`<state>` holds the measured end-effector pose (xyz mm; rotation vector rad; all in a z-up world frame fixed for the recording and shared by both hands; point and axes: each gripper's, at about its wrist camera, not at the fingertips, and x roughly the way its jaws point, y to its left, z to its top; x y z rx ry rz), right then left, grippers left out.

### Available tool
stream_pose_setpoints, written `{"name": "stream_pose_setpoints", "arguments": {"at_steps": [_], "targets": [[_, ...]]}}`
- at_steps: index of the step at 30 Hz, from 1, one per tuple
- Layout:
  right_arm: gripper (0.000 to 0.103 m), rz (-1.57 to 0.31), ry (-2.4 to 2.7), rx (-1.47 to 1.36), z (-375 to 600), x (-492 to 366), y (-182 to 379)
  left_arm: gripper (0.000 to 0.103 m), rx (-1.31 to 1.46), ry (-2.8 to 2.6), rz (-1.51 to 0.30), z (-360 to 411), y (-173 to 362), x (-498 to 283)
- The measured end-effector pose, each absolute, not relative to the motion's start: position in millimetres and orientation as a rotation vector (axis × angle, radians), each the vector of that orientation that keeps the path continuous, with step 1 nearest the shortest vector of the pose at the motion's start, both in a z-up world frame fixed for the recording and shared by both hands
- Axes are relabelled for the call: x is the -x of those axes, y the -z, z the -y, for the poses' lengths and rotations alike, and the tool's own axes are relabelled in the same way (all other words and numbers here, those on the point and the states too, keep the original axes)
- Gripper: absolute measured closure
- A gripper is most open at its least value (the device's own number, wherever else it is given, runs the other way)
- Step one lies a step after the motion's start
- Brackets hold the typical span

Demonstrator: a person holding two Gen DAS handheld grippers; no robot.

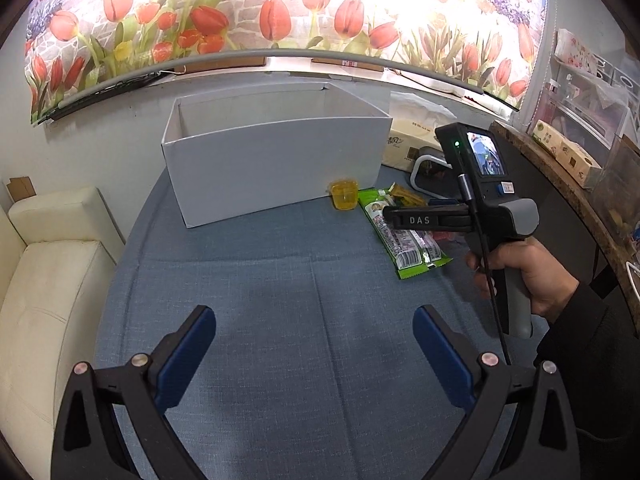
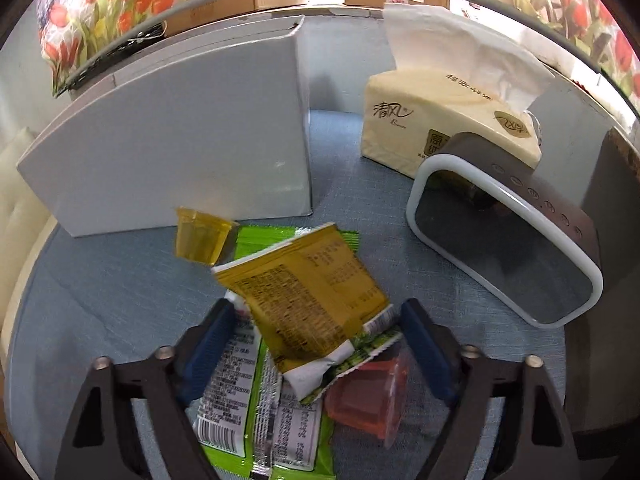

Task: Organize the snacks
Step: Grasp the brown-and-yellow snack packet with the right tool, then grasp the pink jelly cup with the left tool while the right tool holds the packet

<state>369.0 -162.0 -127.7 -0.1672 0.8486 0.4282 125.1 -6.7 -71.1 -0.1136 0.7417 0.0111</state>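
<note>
A white open box (image 1: 276,160) stands on the blue tablecloth; it also shows in the right wrist view (image 2: 172,148). To its right lie a yellow jelly cup (image 1: 345,195), a green snack pack (image 1: 400,236) and a yellow sachet (image 1: 408,197). My left gripper (image 1: 314,344) is open and empty over bare cloth. My right gripper (image 2: 316,340) is open, its fingers on either side of the yellow sachet (image 2: 308,296); I cannot tell whether they touch it. Under it lie the green pack (image 2: 256,412) and a red jelly cup (image 2: 372,400). The yellow jelly cup (image 2: 202,240) lies beyond.
A tissue pack (image 2: 440,120) and a grey clock-speaker (image 2: 508,248) stand right of the box. A cream sofa (image 1: 48,272) lies left of the table. A shelf with boxes (image 1: 568,156) is at the right.
</note>
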Motion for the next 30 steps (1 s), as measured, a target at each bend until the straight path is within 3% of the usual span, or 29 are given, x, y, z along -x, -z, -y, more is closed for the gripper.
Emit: {"name": "stream_pose_setpoints", "arguments": {"at_steps": [2,6,15,30], "targets": [[0.037,-0.853,-0.434,0.148,166,-372,125,0.002,0.118,-0.014,-0.738,7,71,-125],[0.043,-0.845,-0.444,0.16,167,-369,121,0.002,0.116,-0.01,-0.737,9,72,-126],[0.045,-0.718,-0.474,0.071,203,-322,64,0.002,0.121,0.021,-0.748,28,83,-160],[0.045,-0.644,-0.367,0.1,305,-232,14,0.002,-0.028,0.106,-0.739,149,103,-263]]}}
